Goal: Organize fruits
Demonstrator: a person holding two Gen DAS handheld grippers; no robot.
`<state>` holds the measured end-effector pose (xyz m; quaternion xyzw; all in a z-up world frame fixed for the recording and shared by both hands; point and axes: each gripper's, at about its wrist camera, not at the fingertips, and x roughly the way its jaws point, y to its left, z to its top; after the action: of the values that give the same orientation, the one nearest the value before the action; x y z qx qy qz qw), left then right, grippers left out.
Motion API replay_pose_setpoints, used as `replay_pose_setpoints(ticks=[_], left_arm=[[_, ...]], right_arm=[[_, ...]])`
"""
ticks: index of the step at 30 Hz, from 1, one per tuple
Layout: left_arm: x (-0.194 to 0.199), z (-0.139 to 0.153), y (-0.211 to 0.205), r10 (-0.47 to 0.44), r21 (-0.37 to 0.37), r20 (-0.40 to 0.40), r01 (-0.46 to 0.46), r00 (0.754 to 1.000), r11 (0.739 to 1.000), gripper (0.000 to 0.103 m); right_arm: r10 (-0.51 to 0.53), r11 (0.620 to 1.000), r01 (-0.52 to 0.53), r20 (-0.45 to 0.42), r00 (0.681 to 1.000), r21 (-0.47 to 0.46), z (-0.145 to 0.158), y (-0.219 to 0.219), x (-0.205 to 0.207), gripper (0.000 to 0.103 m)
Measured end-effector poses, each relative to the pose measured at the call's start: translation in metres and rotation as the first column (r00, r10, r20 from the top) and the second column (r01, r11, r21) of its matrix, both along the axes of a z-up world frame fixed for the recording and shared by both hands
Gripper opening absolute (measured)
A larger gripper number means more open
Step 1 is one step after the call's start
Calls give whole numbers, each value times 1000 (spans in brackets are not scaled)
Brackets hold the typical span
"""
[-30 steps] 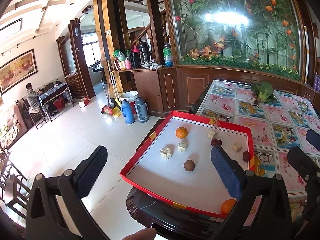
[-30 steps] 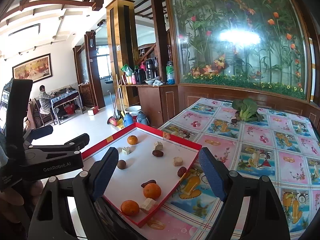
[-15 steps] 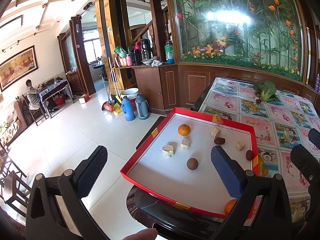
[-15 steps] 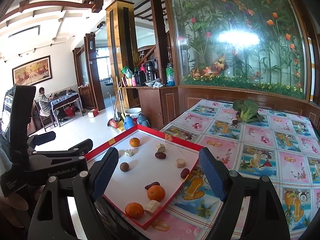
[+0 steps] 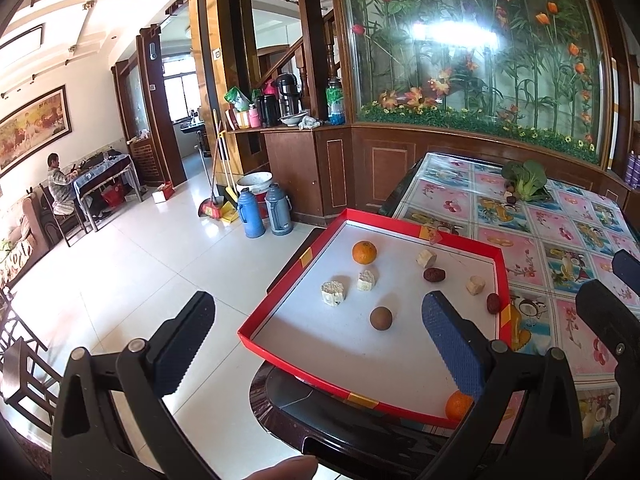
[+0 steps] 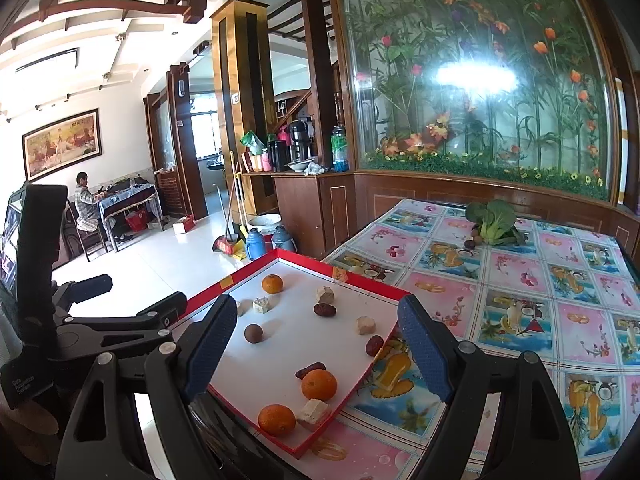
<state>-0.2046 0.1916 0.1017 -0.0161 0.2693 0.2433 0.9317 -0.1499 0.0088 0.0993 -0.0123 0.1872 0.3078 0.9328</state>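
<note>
On the near corner of the table [image 6: 520,280], which is covered with a patterned cloth, a red-rimmed tray [image 6: 360,280] with a white floor holds the scattered fruits and pale food pieces. Right wrist view: two oranges [image 6: 319,385] [image 6: 277,420] lie at the tray's near end with a pale cube [image 6: 314,410] touching the space between them and a dark date [image 6: 310,370] just behind; a third orange [image 6: 272,283] sits at the far end, and a brown round fruit [image 6: 253,333] lies toward the left side. A leafy green vegetable [image 6: 494,222] rests well apart on the far part of the table. The right gripper [image 6: 312,344] hovers above the tray's near end, jaws spread wide and holding nothing. The left gripper [image 5: 316,344] hovers at the tray's left edge, jaws likewise wide apart and empty; its right pad stands before the orange [image 5: 458,405] at the near corner.
</note>
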Motion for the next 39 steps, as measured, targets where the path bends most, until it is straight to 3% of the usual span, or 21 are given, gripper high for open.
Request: replay_pose_setpoints(ticks=[11,21,39], left_arm=[[-9,-4,14,12,-63,-11,-12,1000,998,103],[-18,-3,15,28,-38,-8,-28,1000,999,103],[-95,25,-32,-10,15,81,9,997,1000,103]], right_arm=[[-7,1000,8,-34,999,7,0,3,2,83],[-23,998,26,-59,998,61,8,-8,-5,83],[-81,990,75,49,996,116,33,-52,-85,83]])
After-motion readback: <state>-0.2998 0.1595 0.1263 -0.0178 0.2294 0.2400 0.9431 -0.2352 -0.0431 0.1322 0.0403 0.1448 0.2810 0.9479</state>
